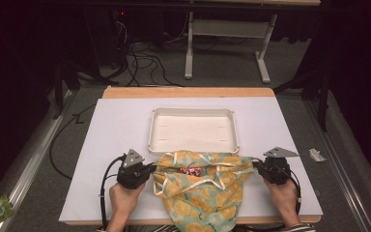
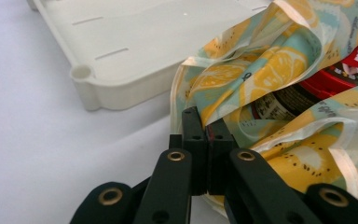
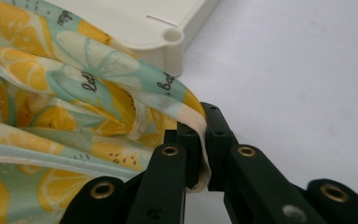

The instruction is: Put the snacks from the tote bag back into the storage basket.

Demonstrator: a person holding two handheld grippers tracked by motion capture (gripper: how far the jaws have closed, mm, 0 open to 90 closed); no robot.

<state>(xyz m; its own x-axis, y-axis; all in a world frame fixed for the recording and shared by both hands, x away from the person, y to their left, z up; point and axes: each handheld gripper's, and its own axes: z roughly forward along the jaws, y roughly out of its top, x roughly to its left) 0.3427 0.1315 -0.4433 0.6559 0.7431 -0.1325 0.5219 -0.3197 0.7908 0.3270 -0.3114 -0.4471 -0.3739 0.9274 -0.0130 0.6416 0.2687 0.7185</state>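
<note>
A teal bag (image 1: 200, 186) printed with yellow lemons lies at the table's front middle, its mouth toward the tray. Inside the mouth sits a red candy packet (image 1: 192, 171), also seen in the left gripper view as the red packet (image 2: 345, 70) over a dark jar-like thing. My left gripper (image 1: 153, 168) is shut on the bag's left rim; its jaws (image 2: 209, 135) stand pressed together at the fabric (image 2: 261, 65). My right gripper (image 1: 255, 164) is shut on the right rim, with the pale hem pinched between the jaws (image 3: 204, 130) and the bag (image 3: 74, 107) spreading left.
A shallow white tray (image 1: 193, 112) stands just behind the bag, its corner close to both grippers (image 2: 121, 88) (image 3: 172, 37). The white table top (image 1: 116, 145) ends in a wooden edge at the back. Cables and a desk frame (image 1: 227, 29) lie beyond; a scrap (image 1: 315, 154) lies off the table's right edge.
</note>
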